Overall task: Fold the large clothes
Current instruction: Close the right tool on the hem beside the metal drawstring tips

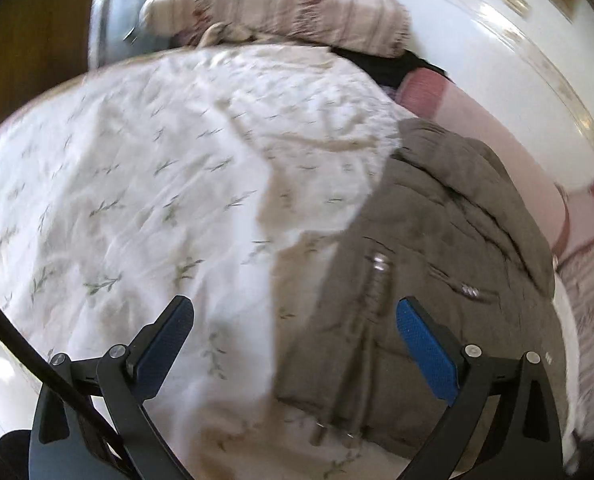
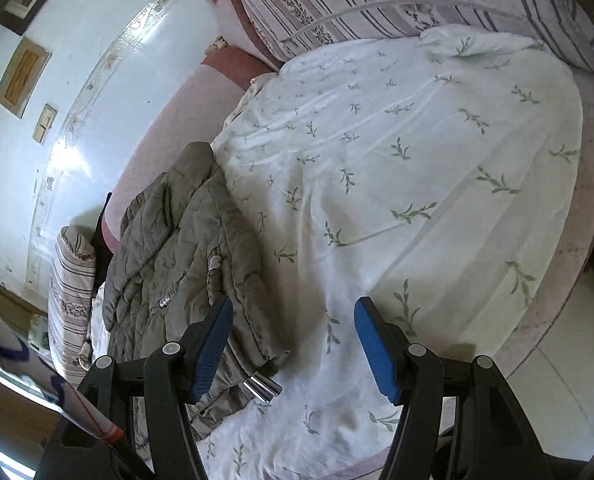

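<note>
The quilted jacket (image 2: 185, 240) is seen as an olive-grey padded garment, bunched in thick folds at the edge of the bed, on top of a white sheet (image 2: 397, 184) printed with small green sprigs. In the right wrist view, going from left to right, a pale wall and a striped pillow (image 2: 73, 292) are found first, then the jacket with its metal zipper and a shiny cord end (image 2: 263, 388), then the wide wrinkled sheet, and a striped cushion (image 2: 337, 4) at the far side.

The fingers of the left gripper (image 1: 293, 320) are held wide apart, above the border between sheet and jacket, and nothing is clamped between them. The fingers of the right gripper (image 2: 293, 320) are also held apart, over the sheet just beside the jacket's lower edge, and nothing is gripped.

Some risks are judged from here. The jacket is puffy and slippery-looking, so only one layer may be caught and the rest may slide out. The thin sheet may be pinched together with the hem, and then it would be pulled up with the garment. The hard zipper may give a poor hold. Because the jacket lies near the bed's edge, it may be dragged off to the floor.
</note>
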Motion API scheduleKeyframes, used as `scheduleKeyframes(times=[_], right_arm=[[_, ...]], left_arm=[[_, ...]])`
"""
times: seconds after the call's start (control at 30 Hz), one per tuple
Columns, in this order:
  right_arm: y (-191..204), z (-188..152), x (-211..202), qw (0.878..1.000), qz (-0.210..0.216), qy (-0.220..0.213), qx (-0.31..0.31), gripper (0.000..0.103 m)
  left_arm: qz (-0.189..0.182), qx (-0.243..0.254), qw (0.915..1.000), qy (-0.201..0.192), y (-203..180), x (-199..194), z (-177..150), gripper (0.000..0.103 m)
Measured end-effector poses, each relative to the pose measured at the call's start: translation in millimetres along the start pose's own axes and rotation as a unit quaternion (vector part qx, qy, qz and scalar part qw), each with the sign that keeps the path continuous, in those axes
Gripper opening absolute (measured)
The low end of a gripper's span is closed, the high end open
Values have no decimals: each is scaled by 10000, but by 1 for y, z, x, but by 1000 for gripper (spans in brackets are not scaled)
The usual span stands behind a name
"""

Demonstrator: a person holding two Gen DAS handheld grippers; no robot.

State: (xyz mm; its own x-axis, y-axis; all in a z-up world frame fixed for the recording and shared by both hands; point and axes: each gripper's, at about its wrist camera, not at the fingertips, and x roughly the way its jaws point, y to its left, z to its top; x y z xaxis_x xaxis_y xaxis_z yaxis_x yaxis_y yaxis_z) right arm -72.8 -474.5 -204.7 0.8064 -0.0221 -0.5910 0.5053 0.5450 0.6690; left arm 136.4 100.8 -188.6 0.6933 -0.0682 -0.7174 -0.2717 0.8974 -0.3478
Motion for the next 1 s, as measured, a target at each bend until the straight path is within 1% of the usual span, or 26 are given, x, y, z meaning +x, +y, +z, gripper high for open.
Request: scheduleKeyframes(times=[0.13,0.27,0.37,0.53,0.67,0.7,0.73,0.77,0.8,0.83,0.87,0.9,0.93,1.0], right_arm=[[4,-2,8,10000,53,48,-39,68],[10,-3,15,9998,58,66,-201,72],[19,-6,21,9993,76,93,-357,72],[34,-21,33,9970,339,348,-595,72],[46,-36,40,9937,632,568,-730,71],[49,-39,41,9932,651,567,-783,70],[49,-41,41,9932,660,558,-784,64],[48,-41,42,9933,694,562,-732,56],[46,-40,44,9938,703,571,-647,52],[42,-39,46,9941,723,581,-561,46],[40,-38,47,9943,749,592,-483,42],[37,-38,47,9943,783,598,-408,41],[35,-38,48,9942,811,600,-366,39],[36,-40,48,9944,780,580,-426,37]], left_arm=[[-159,-367,9989,261,16,10,1,101],[-225,-320,9989,257,14,10,-1,101],[-242,-177,9992,266,6,10,-6,101],[-418,362,9978,366,-23,12,-23,101],[-630,811,9938,431,-50,10,-42,101],[-696,918,9923,460,-57,11,-47,101],[-685,989,9918,443,-61,11,-50,101],[-660,1017,9918,406,-63,11,-50,100],[-628,973,9927,340,-62,12,-48,97],[-615,912,9934,311,-60,13,-47,91],[-602,836,9942,292,-57,14,-44,88],[-571,777,9950,276,-54,16,-42,82],[-531,757,9954,237,-53,17,-40,80],[-456,860,9951,193,-57,17,-42,80]])
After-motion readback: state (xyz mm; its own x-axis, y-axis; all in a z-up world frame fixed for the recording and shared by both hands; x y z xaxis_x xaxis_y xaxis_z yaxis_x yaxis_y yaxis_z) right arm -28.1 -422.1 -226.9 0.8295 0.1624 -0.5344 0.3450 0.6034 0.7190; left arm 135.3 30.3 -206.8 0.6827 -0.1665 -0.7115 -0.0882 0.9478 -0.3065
